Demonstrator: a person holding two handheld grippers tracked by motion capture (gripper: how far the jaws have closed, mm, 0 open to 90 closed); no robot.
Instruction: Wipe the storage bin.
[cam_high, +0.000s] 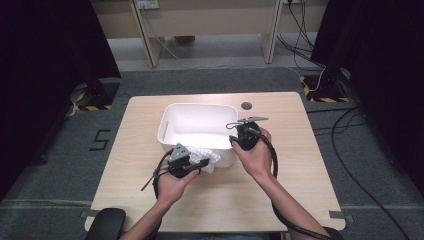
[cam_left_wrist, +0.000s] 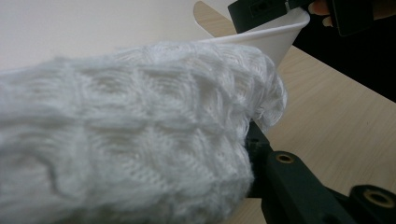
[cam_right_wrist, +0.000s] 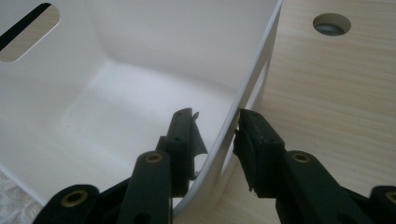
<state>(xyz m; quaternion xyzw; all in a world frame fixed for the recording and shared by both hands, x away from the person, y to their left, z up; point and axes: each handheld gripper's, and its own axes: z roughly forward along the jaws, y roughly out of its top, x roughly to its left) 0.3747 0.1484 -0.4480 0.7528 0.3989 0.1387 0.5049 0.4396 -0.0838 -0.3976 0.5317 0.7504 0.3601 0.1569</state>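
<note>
Pale wood table (cam_high: 280, 175) on grey carpet; left fingers (cam_high: 202, 164) clamp knit cloth (cam_high: 209, 157), right fingers (cam_high: 233, 140) straddle bin wall (cam_high: 227, 156)

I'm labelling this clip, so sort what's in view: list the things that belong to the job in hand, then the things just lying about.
In the job:
- white knitted cloth, clamped in the left hand-held gripper
- white bin, its right wall between the jaws of the right hand-held gripper

Just lying about:
- round grommet hole in the table
- cables on the floor
</note>
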